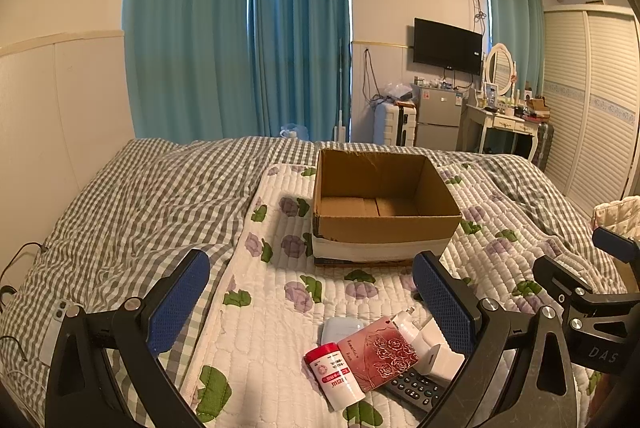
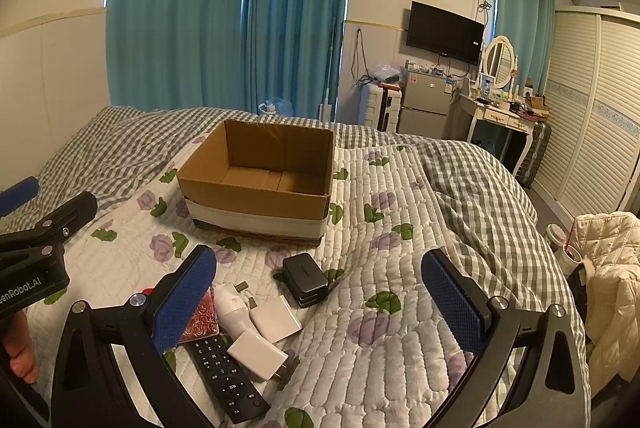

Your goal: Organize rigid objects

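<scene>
Ahead of both claws, cardboard box (image 2: pixel 256 180) sits open-topped, nothing over its mouth. Right gripper (image 2: pixel 320 308): bare quilt (image 2: pixel 400 308) between spread fingers and to the right; black charger (image 2: pixel 306 278) just ahead, white adapters (image 2: pixel 256 350) and remote (image 2: pixel 228 380) crowd the left finger. Left gripper (image 1: pixel 312 304): bare quilt ahead, clutter by right finger.

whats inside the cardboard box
Nothing visible: only the bare bottom flaps of the cardboard box show. The strip just behind its near wall is hidden in both views.

Both wrist views face forward – sharing cardboard box (image 1: pixel 384 204)
</scene>
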Demonstrator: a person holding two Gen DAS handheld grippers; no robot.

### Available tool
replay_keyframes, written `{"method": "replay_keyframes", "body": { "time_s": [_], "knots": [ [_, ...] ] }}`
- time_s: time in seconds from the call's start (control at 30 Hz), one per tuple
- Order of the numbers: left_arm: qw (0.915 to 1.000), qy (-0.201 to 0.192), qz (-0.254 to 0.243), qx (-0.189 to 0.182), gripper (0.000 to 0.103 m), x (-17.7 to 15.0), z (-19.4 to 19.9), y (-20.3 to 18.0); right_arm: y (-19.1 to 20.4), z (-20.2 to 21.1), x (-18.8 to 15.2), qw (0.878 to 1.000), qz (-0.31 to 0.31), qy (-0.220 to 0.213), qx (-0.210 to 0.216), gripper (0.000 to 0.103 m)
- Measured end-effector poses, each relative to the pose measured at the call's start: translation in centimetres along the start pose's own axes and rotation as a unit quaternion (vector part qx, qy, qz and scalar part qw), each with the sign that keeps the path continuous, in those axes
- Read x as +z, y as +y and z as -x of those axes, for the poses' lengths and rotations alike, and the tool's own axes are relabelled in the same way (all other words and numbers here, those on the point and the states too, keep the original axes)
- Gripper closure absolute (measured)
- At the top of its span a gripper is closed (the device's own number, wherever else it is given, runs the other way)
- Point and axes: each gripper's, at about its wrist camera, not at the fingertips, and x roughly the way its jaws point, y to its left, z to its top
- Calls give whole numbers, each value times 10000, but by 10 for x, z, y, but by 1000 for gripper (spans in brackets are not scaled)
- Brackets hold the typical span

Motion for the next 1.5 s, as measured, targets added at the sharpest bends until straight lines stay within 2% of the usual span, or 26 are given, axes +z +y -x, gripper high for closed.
{"method": "replay_keyframes", "body": {
  "time_s": [0.3,0.57,0.7,0.83,1.0,1.1,1.17,1.27,1.43,1.5],
  "knots": [
    [10000,29,-7,-57,0,2,3,-3,3,3,2,10000,56,-10,20,0],
    [9996,281,77,-49,0,6,0,-1,5,3,3,9999,142,45,51,0],
    [9995,300,-69,12,0,6,-4,-4,6,-2,3,9996,226,106,131,0],
    [9967,733,-298,155,6,-5,-30,-4,5,-14,3,9989,331,248,221,0],
    [9845,1661,-524,207,19,-38,-73,-9,2,-41,-7,9969,401,586,348,0],
    [9723,2217,-722,133,28,-62,-92,-17,0,-59,-14,9948,347,816,509,0],
    [9632,2536,-880,108,37,-77,-100,-24,-2,-66,-17,9933,310,944,581,0],
    [9505,2866,-1192,103,40,-92,-109,-36,-4,-75,-18,9914,219,1086,693,0],
    [9404,3235,-1045,-20,38,-100,-128,-36,-1,-82,-21,9884,258,1256,817,0],
    [9387,3265,-1103,21,38,-105,-131,-38,0,-84,-22,9873,292,1319,842,0]
  ]
}}
